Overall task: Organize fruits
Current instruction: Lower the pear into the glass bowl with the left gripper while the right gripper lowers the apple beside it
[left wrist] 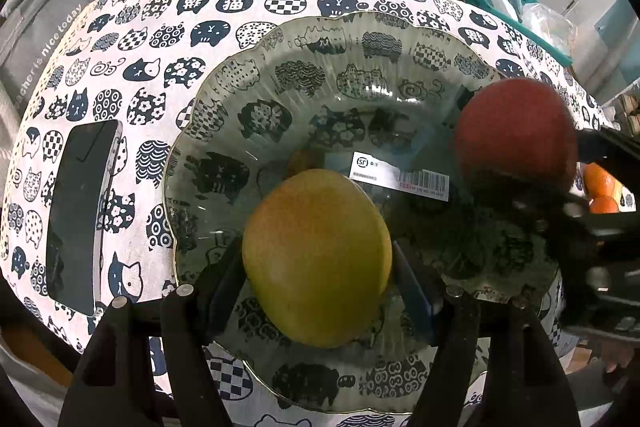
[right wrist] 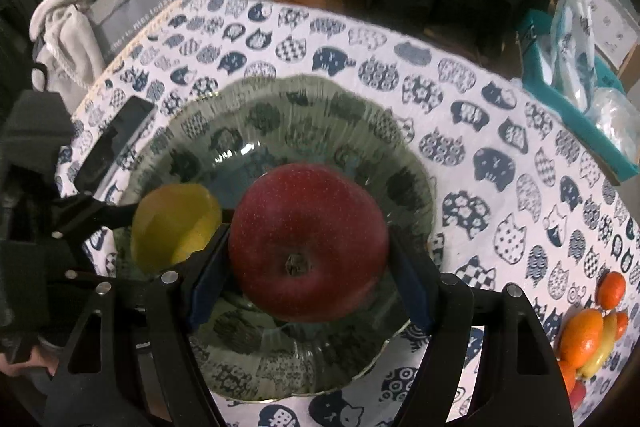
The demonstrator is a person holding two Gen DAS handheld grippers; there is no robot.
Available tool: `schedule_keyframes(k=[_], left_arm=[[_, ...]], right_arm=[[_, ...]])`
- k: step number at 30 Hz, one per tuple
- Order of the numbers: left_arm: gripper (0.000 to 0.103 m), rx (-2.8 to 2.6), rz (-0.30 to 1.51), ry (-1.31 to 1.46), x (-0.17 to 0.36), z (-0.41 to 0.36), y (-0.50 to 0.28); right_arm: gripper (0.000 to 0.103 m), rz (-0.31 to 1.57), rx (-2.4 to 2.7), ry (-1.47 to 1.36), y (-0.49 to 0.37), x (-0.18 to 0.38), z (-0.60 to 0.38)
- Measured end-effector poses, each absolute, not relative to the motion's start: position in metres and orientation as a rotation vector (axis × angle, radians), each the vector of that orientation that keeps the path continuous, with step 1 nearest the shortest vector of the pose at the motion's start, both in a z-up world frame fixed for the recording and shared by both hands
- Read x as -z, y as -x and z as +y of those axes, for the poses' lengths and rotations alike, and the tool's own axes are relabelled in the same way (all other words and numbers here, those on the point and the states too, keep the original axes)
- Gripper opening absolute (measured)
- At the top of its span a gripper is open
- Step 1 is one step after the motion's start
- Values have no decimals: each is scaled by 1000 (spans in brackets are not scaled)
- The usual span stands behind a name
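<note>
A yellow-green mango (left wrist: 317, 257) and a dark red apple (right wrist: 308, 241), calyx end up, sit over the clear glass plate (left wrist: 320, 75).

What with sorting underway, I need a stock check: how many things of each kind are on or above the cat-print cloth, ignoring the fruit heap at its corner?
Dark red round apple: 1
Yellow-green round fruit: 1
Clear scalloped glass plate: 1
Black flat phone: 1
White barcode label: 1
Total: 5

Phone (left wrist: 82, 215) left of bowl (left wrist: 224, 79)
</note>
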State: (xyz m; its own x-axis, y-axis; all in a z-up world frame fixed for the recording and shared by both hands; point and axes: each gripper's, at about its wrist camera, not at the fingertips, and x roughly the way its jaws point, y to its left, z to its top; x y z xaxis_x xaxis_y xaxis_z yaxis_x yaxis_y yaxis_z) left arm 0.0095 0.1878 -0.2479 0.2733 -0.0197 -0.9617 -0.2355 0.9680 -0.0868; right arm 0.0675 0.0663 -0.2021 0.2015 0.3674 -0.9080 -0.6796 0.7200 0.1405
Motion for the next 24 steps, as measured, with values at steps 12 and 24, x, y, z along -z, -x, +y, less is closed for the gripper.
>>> schedule_keyframes(k=[12, 24], left_arm=[[74, -166, 1316, 163, 251, 180, -10], [82, -183, 1292, 132, 234, 182, -13]], right_arm=[[76, 1228, -724, 361, -69, 231, 71], [78, 1219, -738, 321, -69, 222, 67]])
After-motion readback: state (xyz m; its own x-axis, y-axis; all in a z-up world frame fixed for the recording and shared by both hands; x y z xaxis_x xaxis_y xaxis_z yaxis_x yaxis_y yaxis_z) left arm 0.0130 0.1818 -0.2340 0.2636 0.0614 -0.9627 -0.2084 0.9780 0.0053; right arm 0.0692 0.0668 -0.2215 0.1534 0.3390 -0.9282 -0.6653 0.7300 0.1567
